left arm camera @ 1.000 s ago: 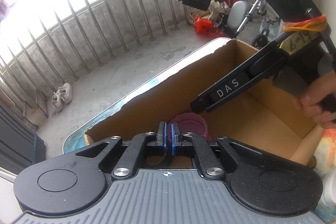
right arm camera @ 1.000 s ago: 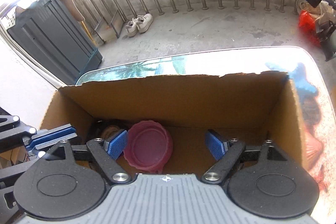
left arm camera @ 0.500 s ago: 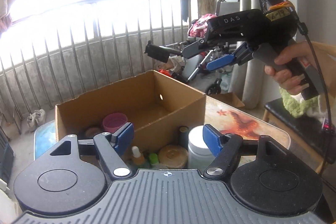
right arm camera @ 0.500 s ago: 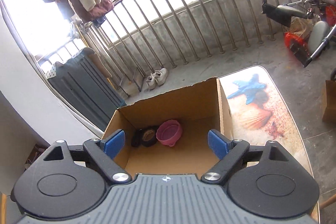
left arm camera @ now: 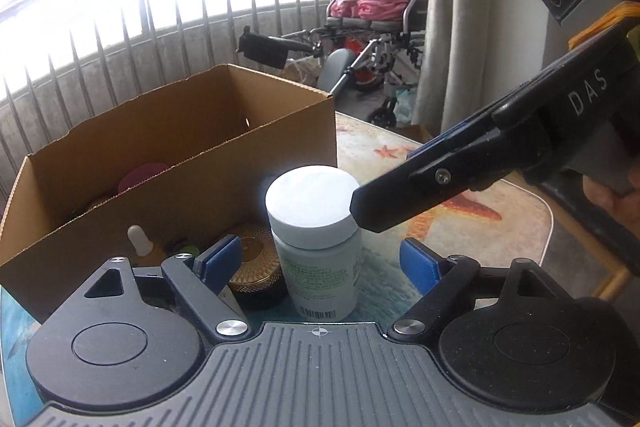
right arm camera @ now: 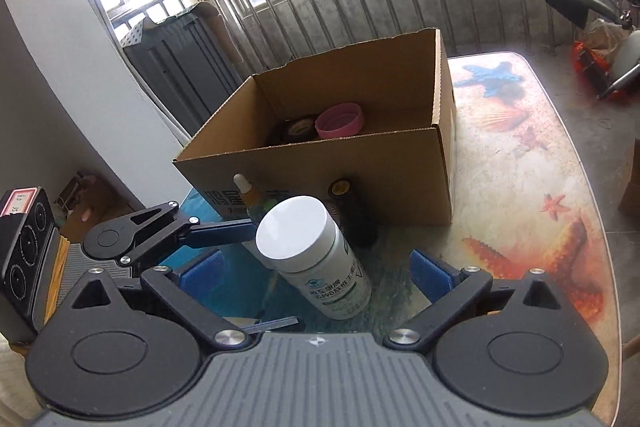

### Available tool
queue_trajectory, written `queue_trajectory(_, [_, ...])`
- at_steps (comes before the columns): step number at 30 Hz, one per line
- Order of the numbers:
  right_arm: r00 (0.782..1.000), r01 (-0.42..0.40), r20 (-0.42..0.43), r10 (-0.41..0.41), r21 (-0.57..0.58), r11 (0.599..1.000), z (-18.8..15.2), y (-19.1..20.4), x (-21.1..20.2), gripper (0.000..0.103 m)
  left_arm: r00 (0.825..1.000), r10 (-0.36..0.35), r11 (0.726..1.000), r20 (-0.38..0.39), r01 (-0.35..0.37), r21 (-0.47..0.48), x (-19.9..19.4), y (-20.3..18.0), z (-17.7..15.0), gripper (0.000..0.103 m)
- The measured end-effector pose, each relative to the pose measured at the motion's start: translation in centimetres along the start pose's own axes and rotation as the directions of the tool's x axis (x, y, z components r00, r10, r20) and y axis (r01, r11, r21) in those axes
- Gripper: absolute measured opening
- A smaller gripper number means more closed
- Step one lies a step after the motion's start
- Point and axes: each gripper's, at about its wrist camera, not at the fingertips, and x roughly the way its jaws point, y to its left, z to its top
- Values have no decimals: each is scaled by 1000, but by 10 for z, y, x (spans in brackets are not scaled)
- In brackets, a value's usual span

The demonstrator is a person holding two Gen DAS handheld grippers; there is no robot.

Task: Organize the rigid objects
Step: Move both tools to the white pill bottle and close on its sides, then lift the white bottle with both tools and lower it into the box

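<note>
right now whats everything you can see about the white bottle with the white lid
The white bottle looks like plastic, with a wide flat white screw lid and a printed label with green text and a barcode. It stands upright and closed on the table, in front of the cardboard box, beside a gold-lidded jar. It sits between the open right gripper fingers; nothing visibly grips it.

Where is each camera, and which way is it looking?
Left wrist: sits on the left hand-held gripper, looking down at the white-capped bottle and cardboard box; the right hand-held gripper crosses in.
Right wrist: sits on the right hand-held gripper, same aim; the left one shows.
Shared: bottle, box, table.
</note>
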Motion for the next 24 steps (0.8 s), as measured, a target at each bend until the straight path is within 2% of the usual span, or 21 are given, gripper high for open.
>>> queue_trajectory(5, [999, -33, -9, 33, -37, 999, -10, -1, 15, 101, 998, -55, 998, 6, 55, -28, 12, 2, -1, 88])
queue_trajectory(8, [999, -27, -21, 25, -79, 997, -12, 2, 24, 101, 999, -43, 999, 16, 43, 4, 16, -2, -8, 87])
queue_trajectory(10, [999, -34, -29, 32, -84, 996, -12, 2, 30, 101, 999, -46, 999, 10, 45, 21, 18, -4, -11, 81])
queue_trajectory(13, [996, -85, -22, 83, -69, 994, -14, -2, 37, 100, 997, -75, 997, 0, 75, 9, 18, -3, -15, 61])
queue_trajectory(14, [994, -104, -31, 102, -65, 992, -14, -3, 39, 93, 998, -66, 998, 8, 66, 0, 16, -2, -16, 54])
queue_trajectory(15, [996, -90, -30, 88, -66, 994, -14, -2, 40, 79, 998, -62, 998, 12, 62, -9, 14, 0, -17, 53])
queue_trajectory(16, [998, -67, -11, 66, -70, 995, -15, 0, 38, 72, 998, -66, 998, 14, 66, -10, 13, 1, -17, 53])
queue_trajectory(19, [997, -71, 40, 73, -40, 997, -17, 3, 28, 70, 997, -78, 997, 28, 77, 28, 5, 0, -17, 52])
queue_trajectory(24, [997, -41, 67, 46, -78, 996, -19, 17, 15, 70, 995, -92, 995, 33, 91, 34, -9, -4, -7, 52])
